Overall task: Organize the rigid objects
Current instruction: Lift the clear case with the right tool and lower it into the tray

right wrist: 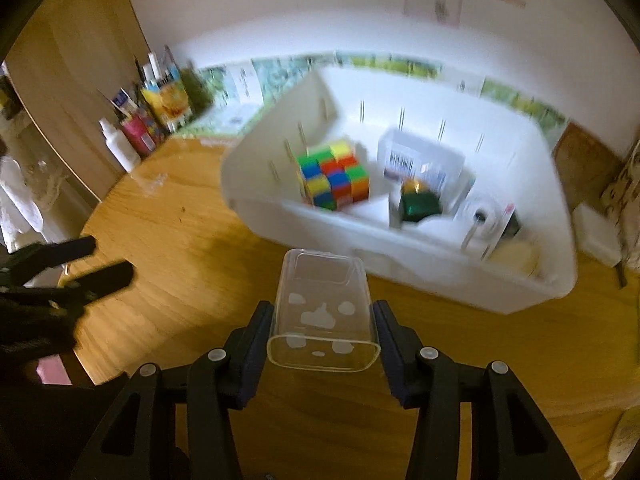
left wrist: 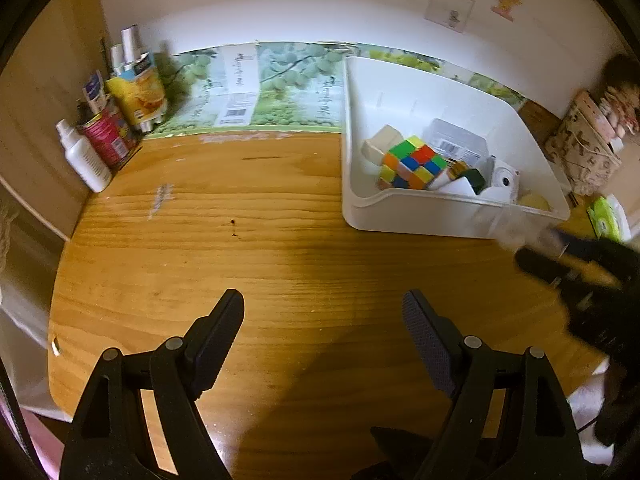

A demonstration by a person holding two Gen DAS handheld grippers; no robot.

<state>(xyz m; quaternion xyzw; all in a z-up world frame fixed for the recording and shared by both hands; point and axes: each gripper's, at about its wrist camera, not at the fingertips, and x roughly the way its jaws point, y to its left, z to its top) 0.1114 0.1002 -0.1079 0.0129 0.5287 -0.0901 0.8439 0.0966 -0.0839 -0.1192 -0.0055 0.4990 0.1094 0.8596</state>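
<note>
My right gripper (right wrist: 324, 312) is shut on a clear phone case (right wrist: 322, 312) with small white prints, held above the wooden table in front of the white bin (right wrist: 400, 276). The bin (left wrist: 400, 216) holds a colour cube (right wrist: 334, 174), a clear box with a barcode label (right wrist: 416, 162), a dark green item (right wrist: 420, 204) and some white things. My left gripper (left wrist: 323, 312) stands open over bare table, nothing between its fingers. It shows at the left edge of the right wrist view as the left gripper (right wrist: 96, 260). The right gripper (left wrist: 560, 256) appears blurred by the bin's near right corner.
Bottles, cans and a white spray bottle (left wrist: 86, 160) crowd the table's far left corner against a wooden panel. A printed green fruit sheet (left wrist: 256, 88) lines the wall behind. A patterned bag (left wrist: 584, 148) and a tissue pack (left wrist: 606, 218) lie right of the bin.
</note>
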